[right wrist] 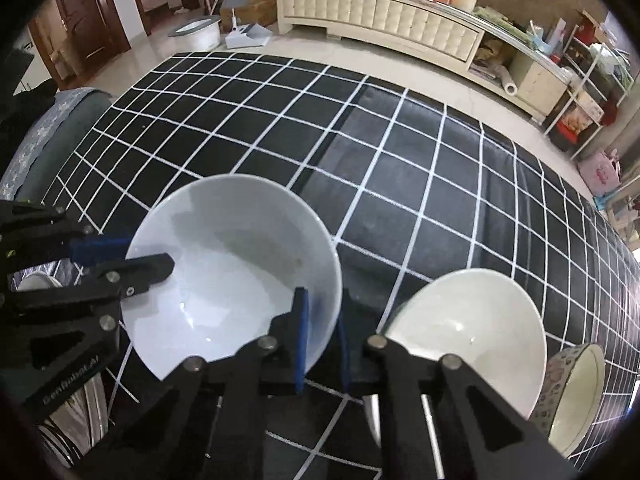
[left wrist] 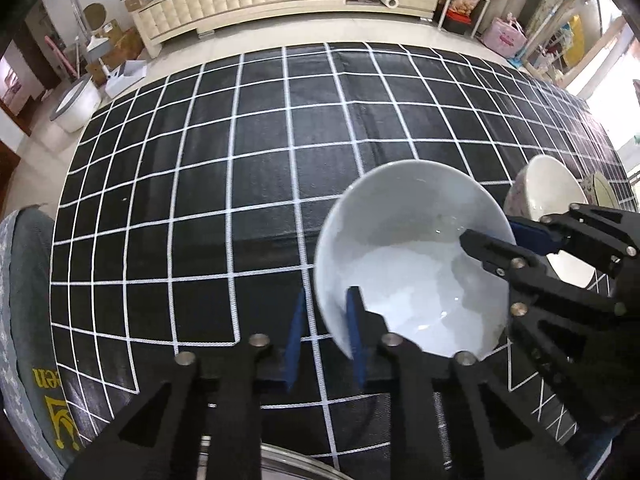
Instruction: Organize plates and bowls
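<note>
**A:** Left wrist view, and it's a two-handed job! The left gripper (left wrist: 324,336) has its jaws pinching the near rim of the white bowl (left wrist: 408,256), one pad inside the wall, one outside.

**B:** And the right gripper (left wrist: 516,236) comes in from the other side: it bites the opposite rim, jaws pressed on the wall the same way. The right wrist view confirms it, with the right gripper (right wrist: 322,340) astride the rim of the white bowl (right wrist: 236,264) and the left gripper (right wrist: 120,256) clamped across from it.

**A:** So the bowl sits between the two hands, over the checked surface (left wrist: 240,160), neither hand nearer than the other. It's round, so there's no long axis to speak of.

**B:** I'd say the next move hinges on what's off to the right hand's side: a cream bowl (right wrist: 472,332) just beside the white one, and past it a patterned bowl (right wrist: 576,392).

**A:** Count, please!

**B:** Three bowls in view. There's a curved shiny edge low down in both views, maybe a plate, but I can't tell. Two grippers, both gripping.
</note>
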Demonstrator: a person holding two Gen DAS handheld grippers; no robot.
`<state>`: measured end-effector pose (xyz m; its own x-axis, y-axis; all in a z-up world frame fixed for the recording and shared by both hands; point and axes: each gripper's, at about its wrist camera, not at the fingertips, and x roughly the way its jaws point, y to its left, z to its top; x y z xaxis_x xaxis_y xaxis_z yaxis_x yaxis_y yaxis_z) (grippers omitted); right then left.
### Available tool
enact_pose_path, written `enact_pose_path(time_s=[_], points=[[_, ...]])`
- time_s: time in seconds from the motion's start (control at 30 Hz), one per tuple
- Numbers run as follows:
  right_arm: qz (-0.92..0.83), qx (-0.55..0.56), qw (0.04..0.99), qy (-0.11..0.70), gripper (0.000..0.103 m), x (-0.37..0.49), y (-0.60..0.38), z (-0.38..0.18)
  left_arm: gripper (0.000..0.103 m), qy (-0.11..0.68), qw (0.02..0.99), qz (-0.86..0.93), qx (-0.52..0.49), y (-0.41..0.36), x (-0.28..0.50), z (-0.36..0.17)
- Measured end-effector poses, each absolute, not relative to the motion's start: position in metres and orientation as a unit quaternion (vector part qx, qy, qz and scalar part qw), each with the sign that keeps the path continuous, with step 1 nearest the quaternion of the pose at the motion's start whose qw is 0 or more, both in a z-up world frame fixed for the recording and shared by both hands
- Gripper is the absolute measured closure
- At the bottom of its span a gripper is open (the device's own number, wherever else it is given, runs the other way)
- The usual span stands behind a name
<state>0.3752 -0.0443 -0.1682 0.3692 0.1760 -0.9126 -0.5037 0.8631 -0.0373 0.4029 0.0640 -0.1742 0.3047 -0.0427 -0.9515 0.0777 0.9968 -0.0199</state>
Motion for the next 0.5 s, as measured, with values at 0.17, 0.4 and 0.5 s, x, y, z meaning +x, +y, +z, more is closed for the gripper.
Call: enact_pose_path(time_s=[0.17, 0.4, 0.5], points=[[0.203, -0.153, 0.816, 0.52, 0.088, 0.371, -0.044, -0.167, 0.091, 0.59, 0.806, -0.034, 0.024, 0.058, 0.402, -0.173], [0.2, -0.125, 0.816, 0.528, 0.089, 0.358, -0.05, -0.158, 0.091, 0.6, 0.799, -0.034, 0.013, 0.061, 0.392, -0.173], [0.202, -0.121, 0.815, 0.53, 0.089, 0.348, -0.052, -0.155, 0.091, 0.601, 0.798, -0.038, 0.008, 0.061, 0.38, -0.169]])
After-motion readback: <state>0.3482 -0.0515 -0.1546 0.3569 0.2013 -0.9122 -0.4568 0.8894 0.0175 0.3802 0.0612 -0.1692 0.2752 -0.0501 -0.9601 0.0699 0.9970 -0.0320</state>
